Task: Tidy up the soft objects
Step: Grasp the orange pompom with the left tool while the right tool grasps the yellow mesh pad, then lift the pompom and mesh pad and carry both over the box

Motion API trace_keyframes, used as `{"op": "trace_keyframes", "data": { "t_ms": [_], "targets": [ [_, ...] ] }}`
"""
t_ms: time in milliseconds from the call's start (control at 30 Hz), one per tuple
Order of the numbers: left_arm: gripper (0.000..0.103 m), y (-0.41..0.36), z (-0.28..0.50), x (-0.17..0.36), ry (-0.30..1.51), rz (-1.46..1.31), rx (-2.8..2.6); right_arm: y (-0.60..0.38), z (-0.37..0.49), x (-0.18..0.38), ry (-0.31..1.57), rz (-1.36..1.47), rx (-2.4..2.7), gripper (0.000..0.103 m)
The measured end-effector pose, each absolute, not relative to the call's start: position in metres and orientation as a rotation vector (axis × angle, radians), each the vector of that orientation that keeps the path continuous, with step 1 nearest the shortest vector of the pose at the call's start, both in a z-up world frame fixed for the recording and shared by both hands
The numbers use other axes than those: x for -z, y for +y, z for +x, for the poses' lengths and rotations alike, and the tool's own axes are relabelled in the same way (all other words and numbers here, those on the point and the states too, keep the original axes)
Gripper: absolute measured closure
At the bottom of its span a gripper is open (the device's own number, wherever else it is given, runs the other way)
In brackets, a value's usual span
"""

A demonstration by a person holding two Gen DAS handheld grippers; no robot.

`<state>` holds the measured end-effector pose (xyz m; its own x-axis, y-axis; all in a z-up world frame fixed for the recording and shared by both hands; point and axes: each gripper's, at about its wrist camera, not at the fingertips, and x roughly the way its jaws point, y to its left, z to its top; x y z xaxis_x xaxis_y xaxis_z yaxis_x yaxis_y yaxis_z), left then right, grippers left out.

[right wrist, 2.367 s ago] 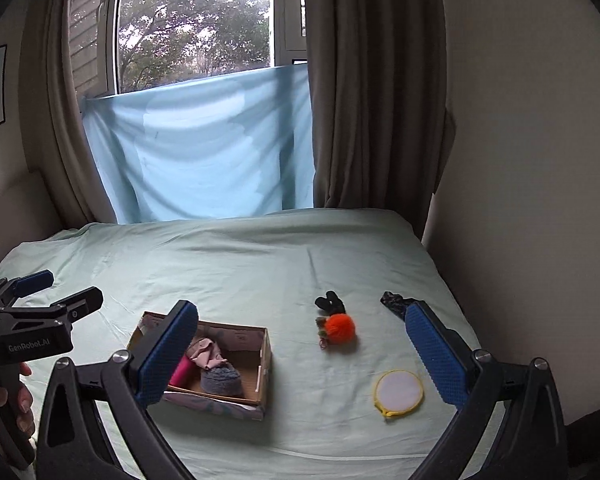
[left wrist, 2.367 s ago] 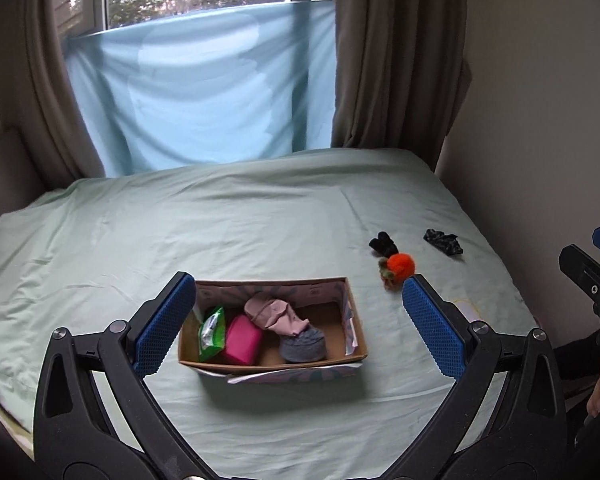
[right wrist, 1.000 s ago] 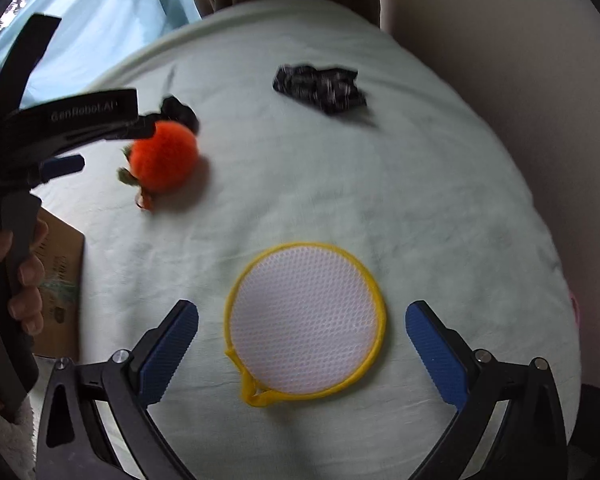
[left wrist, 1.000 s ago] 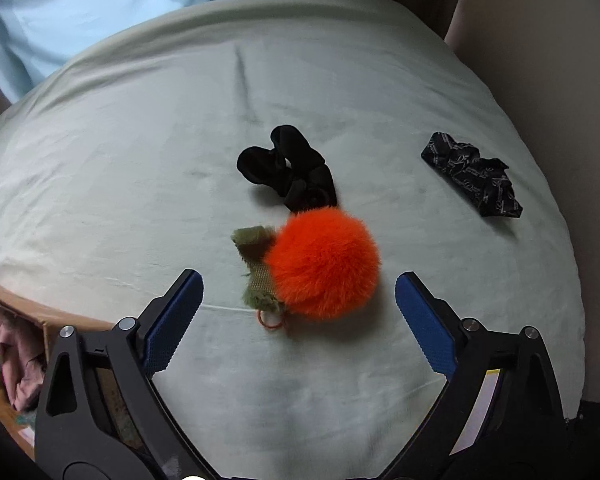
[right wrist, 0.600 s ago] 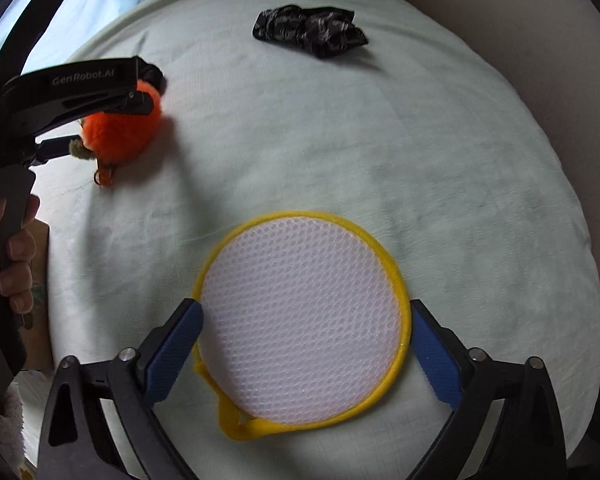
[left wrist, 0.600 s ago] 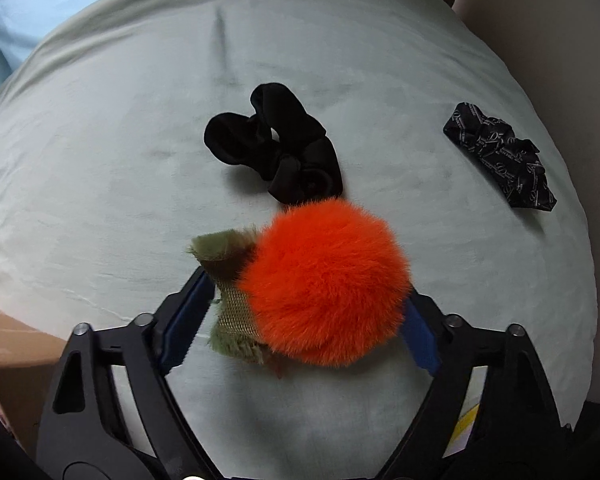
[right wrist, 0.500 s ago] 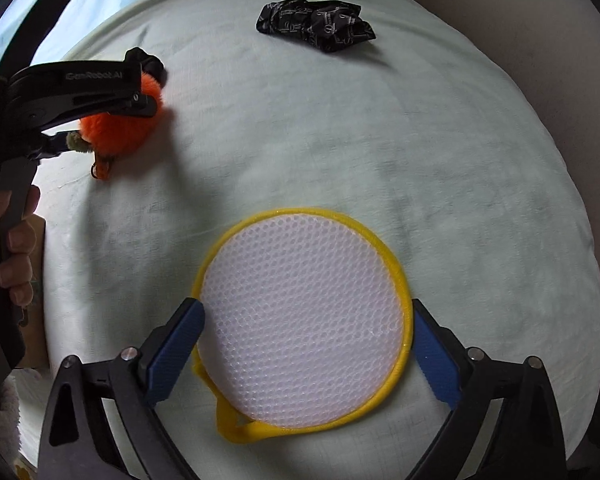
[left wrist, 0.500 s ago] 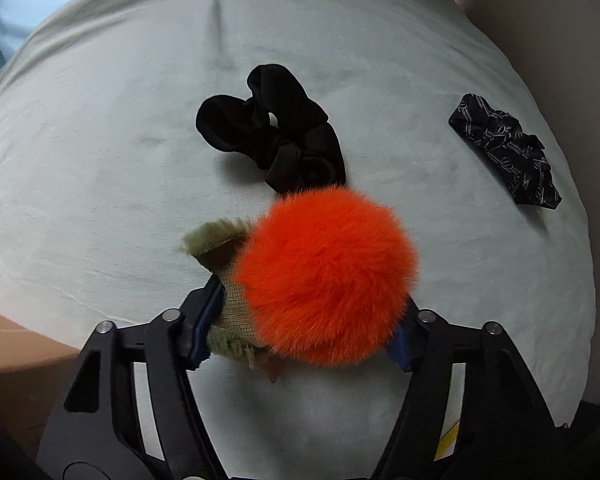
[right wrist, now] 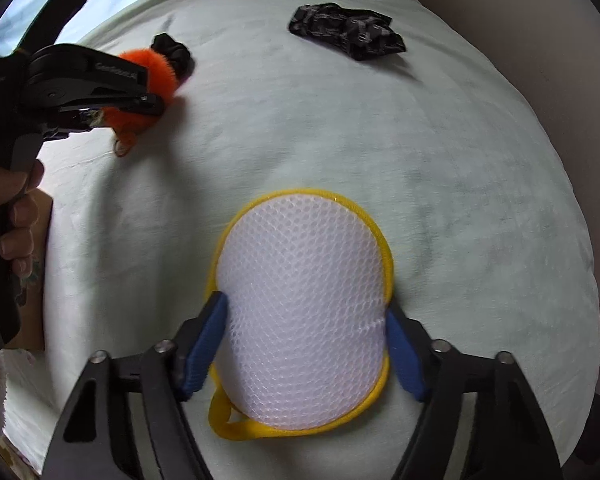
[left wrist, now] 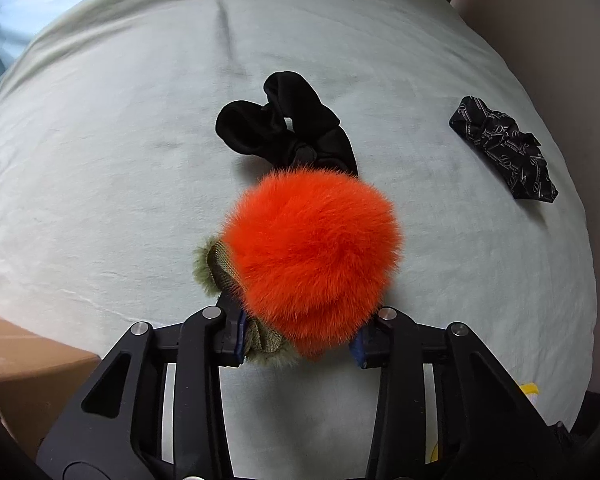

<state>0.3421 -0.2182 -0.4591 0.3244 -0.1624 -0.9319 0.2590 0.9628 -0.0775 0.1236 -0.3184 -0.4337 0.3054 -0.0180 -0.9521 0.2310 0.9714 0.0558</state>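
Here, two grippers each clamp a soft item on a pale green bedsheet (left wrist: 100,200).
Left gripper (left wrist: 298,344) jaws squeeze the orange pom-pom (left wrist: 312,248); a black scrunchie (left wrist: 284,124) touches its far side. Right gripper (right wrist: 306,344) jaws pinch the yellow-rimmed mesh pad (right wrist: 304,300), right of the pom-pom.

Fluffy fur pompom (left wrist: 312,248), white mesh pad (right wrist: 304,312), matt cloth bedsheet (left wrist: 100,160), brown cardboard box (left wrist: 24,376).

We see the pompom (left wrist: 312,256) on the bed (left wrist: 100,168), the scrunchie (left wrist: 284,128) just behind it. The patterned cloth (left wrist: 504,156) lies well right; the mesh pad (right wrist: 304,320) nearer us.
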Motion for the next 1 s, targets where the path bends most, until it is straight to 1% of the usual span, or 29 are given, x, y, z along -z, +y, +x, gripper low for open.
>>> {"op": "trace_keyframes", "data": {
  "t_ms": [67, 133, 233, 400, 533, 767, 1000],
  "targets": [
    [0.071, -0.215, 0.337, 0.456, 1.203, 0.09, 0.278, -0.312, 0.123, 0.43, 1.243, 0.194, 0.141, 0.054],
    [0.072, -0.209, 0.333, 0.452, 1.193, 0.089, 0.278, -0.31, 0.123, 0.428, 1.235, 0.215, 0.127, 0.059],
    [0.072, -0.208, 0.327, 0.442, 1.176, 0.088, 0.283, -0.31, 0.121, 0.422, 1.221, 0.243, 0.125, 0.062],
    [0.072, -0.205, 0.315, 0.415, 1.131, 0.088, 0.292, -0.308, 0.115, 0.404, 1.185, 0.25, 0.122, 0.063],
    [0.072, -0.202, 0.3, 0.381, 1.083, 0.084, 0.3, -0.316, 0.102, 0.385, 1.143, 0.253, 0.128, 0.063],
    [0.072, -0.193, 0.267, 0.314, 1.001, 0.072, 0.303, -0.324, 0.088, 0.332, 1.051, 0.239, 0.146, 0.063],
    [0.072, -0.175, 0.224, 0.247, 0.941, 0.023, 0.285, -0.323, 0.077, 0.258, 0.947, 0.208, 0.145, 0.063]
  ]
}}
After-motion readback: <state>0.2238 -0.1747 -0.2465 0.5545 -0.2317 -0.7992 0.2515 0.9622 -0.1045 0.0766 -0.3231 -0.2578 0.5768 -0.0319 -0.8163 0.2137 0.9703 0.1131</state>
